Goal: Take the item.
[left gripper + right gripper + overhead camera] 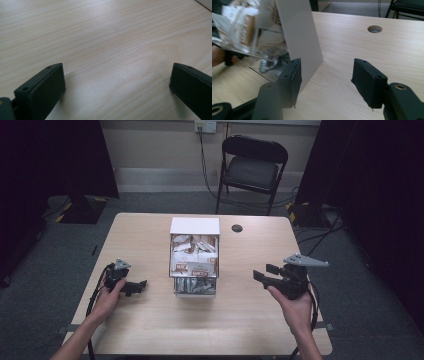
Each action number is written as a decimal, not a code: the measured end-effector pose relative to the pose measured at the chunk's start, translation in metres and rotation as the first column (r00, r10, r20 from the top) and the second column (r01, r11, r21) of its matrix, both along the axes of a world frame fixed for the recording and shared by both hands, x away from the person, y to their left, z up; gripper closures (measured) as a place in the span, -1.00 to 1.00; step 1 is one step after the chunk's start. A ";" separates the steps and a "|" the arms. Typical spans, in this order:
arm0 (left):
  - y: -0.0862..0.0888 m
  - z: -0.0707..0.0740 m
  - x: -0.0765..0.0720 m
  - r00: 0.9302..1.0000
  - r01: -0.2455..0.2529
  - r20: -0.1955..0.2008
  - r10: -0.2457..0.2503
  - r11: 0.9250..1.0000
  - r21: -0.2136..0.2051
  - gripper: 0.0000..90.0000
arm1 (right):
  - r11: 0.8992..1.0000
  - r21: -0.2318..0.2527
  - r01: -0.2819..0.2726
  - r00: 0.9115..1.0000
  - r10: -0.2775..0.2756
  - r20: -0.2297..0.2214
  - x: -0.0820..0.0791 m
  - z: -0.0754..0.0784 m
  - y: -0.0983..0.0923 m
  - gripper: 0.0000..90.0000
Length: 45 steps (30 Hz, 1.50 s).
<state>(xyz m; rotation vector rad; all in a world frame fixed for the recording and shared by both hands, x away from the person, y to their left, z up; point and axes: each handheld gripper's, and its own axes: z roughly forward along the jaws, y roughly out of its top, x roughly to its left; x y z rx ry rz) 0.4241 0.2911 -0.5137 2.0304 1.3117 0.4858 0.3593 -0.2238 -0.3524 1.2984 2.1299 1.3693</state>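
A white box point(194, 226) with clear open-front trays stands mid-table, and brown and white packets point(194, 262) fill its trays. My left gripper point(141, 286) rests low on the table to the left of the box, pointing toward it. In the left gripper view, the left gripper point(116, 77) is open over bare wood, with nothing between the jaws. My right gripper point(262, 272) hovers to the right of the box, aimed at it. In the right gripper view, the right gripper point(327, 72) is open and empty. The box's white side wall point(299, 37) stands just beyond its left jaw.
The table point(150, 235) has a round cable hole point(237, 228) behind the box on the right. Behind the table stands a black folding chair point(252, 167), with cables on the floor. Dark curtains hang at both sides.
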 end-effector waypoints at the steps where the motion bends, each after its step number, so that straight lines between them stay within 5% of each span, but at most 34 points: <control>1: 0.000 0.000 0.000 1.000 0.000 0.000 0.000 1.000 0.000 -1.00 | 1.000 0.012 -0.011 1.000 0.010 0.016 0.001 0.005 0.004 -0.04; 19: 0.000 0.000 0.000 1.000 0.000 0.000 0.000 1.000 0.000 -1.00 | 0.988 0.082 -0.127 0.987 0.118 0.108 0.003 0.048 0.029 0.04; 27: 0.000 0.000 0.000 1.000 0.000 0.000 0.000 1.000 0.000 -1.00 | 0.979 0.084 -0.188 0.978 0.178 0.111 0.004 0.052 0.045 0.05; 33: 0.000 0.000 0.000 1.000 0.000 0.001 0.000 1.000 0.000 -1.00 | 0.965 0.099 -0.243 0.964 0.228 0.137 0.005 0.060 0.061 0.14; 38: 0.000 0.000 0.000 1.000 0.000 0.000 0.000 1.000 0.000 -1.00 | 0.946 0.072 -0.315 0.943 0.304 0.138 0.008 0.063 0.088 0.16; 45: 0.000 0.000 0.000 1.000 0.001 0.000 -0.001 1.000 0.000 -1.00 | 0.931 0.062 -0.360 0.928 0.350 0.129 0.013 0.060 0.105 0.22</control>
